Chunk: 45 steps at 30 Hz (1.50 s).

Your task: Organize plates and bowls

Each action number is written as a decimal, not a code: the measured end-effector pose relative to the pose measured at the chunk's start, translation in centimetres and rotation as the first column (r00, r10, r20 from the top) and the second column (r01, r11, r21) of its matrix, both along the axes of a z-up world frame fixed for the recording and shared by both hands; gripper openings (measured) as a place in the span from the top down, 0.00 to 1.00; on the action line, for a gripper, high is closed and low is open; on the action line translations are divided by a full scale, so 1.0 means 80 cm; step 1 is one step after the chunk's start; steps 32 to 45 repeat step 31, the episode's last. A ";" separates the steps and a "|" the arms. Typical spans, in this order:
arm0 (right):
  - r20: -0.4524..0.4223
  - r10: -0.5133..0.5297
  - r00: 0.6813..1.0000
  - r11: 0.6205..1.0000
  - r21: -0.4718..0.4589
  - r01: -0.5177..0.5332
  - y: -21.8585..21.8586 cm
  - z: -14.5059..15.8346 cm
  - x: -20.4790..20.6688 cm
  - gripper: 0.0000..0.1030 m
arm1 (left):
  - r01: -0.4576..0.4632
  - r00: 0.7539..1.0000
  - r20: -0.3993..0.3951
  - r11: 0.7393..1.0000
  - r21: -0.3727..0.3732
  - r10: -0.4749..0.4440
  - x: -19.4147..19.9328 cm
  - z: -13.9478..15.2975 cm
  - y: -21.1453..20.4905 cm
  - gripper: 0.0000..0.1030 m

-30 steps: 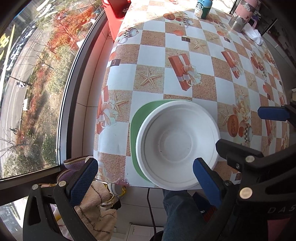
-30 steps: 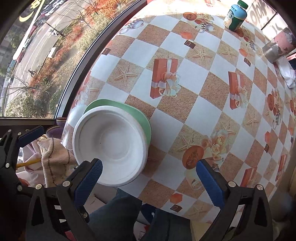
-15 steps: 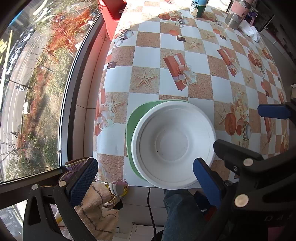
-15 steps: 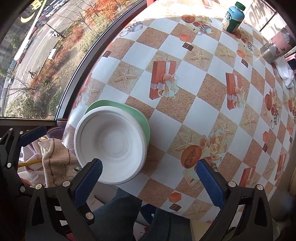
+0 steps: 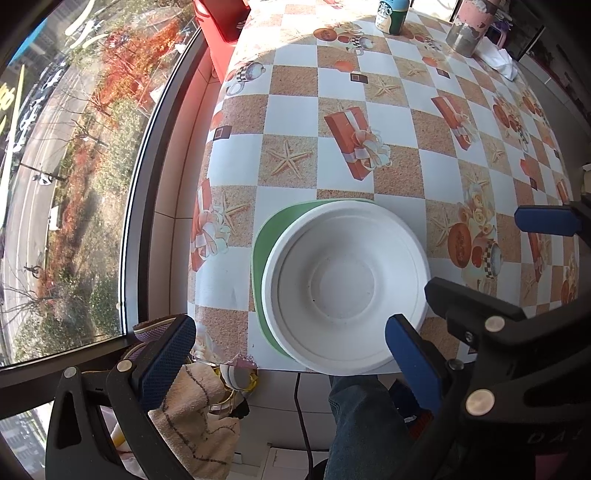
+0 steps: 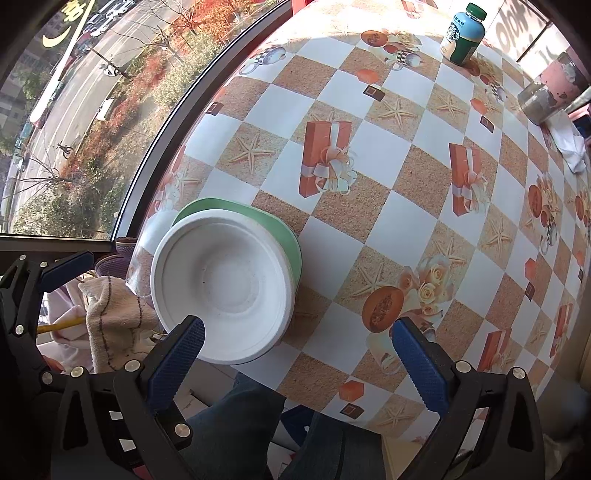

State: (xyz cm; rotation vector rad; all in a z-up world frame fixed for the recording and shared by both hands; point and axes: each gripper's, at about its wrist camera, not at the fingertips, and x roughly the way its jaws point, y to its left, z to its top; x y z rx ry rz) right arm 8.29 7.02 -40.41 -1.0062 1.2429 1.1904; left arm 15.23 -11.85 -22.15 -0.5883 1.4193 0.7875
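Note:
A white bowl (image 5: 345, 288) sits in a green plate (image 5: 264, 254) at the table's near corner by the window, and its rim overhangs the front edge. My left gripper (image 5: 290, 360) hovers open just in front of the stack, with nothing between its blue pads. My right gripper (image 6: 299, 360) is open too and holds nothing; the bowl (image 6: 225, 284) and green plate (image 6: 258, 218) lie by its left finger. One right-gripper pad (image 5: 546, 221) shows at the right edge of the left wrist view. A left-gripper pad (image 6: 66, 262) shows at the left edge of the right wrist view.
The checked tablecloth (image 5: 369, 110) stretches away. At the far end stand a green-capped bottle (image 6: 461, 33), a pink and grey tumbler (image 6: 546, 96) and a white cloth (image 6: 569, 144). A red box (image 5: 218, 22) sits by the window. Below the edge are a towel (image 5: 192, 417) and a person's jeans leg (image 5: 354, 413).
The left wrist view has drifted slightly, showing more of the far table. Bowl and plate have not moved, and both grippers stay open.

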 end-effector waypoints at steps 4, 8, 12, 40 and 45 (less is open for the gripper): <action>-0.001 0.002 1.000 1.000 0.000 -0.002 0.000 0.000 0.000 0.01 | 0.008 1.000 -0.004 1.000 0.001 -0.008 0.002 0.001 -0.001 0.00; -0.002 0.003 1.000 1.000 -0.001 -0.003 0.000 0.000 0.001 0.01 | 0.009 1.000 -0.007 1.000 0.002 -0.009 0.003 0.001 -0.002 0.00; -0.009 -0.003 1.000 1.000 -0.001 0.003 -0.001 0.001 0.003 0.01 | 0.002 1.000 -0.013 1.000 -0.002 -0.002 0.006 -0.001 -0.002 0.00; -0.049 -0.018 0.999 1.000 -0.014 0.017 -0.003 -0.010 0.022 0.01 | -0.017 1.000 0.013 1.000 -0.020 0.018 0.016 -0.002 0.001 0.01; -0.049 -0.018 0.999 1.000 -0.014 0.017 -0.003 -0.010 0.022 0.01 | -0.017 1.000 0.013 1.000 -0.020 0.018 0.016 -0.002 0.001 0.01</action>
